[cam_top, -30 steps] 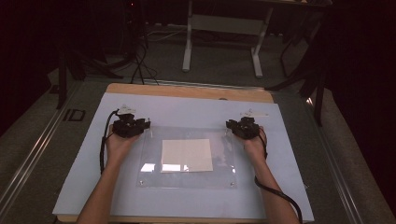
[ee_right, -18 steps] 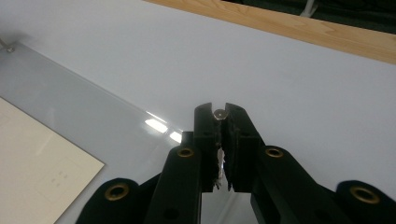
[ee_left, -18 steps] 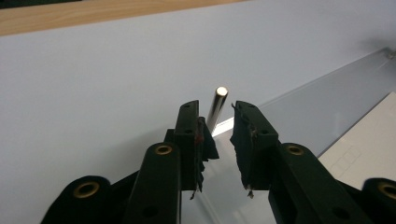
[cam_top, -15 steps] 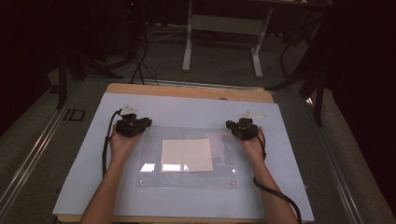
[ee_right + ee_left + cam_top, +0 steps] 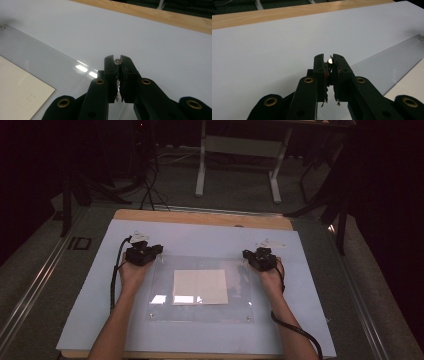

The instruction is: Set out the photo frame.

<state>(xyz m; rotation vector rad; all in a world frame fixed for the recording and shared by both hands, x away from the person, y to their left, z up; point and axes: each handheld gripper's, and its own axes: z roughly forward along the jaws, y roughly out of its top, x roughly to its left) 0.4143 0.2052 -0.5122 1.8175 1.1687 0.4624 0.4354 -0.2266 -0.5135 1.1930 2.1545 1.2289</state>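
High view: a clear acrylic sheet (image 5: 200, 289) lies flat on the pale mat (image 5: 90, 295) covering the wooden surface (image 5: 200, 217), its long axis running left to right, parallel to the near edge. A white paper square (image 5: 200, 286) sits under or on the sheet near its centre. The left claw (image 5: 156, 250) meets the sheet's far left corner; the right claw (image 5: 246, 255) meets its far right corner. Each is held by a hand (image 5: 133, 274), and black cables trail back along the forearms.

Left claw view: the left claw (image 5: 329, 62) is nearly closed, jaws a narrow slit apart, with a small shiny round fastener (image 5: 330, 60) between the tips. The sheet's edge (image 5: 387, 53) runs away to the right, detail the high view lacks.

Right claw view: the right claw (image 5: 117, 61) is likewise clenched to a slit on a small round metal stud (image 5: 117, 60). The paper's corner (image 5: 22, 92) shows at lower left, with faint printed squares. Whether either fastener belongs to the sheet cannot be told.
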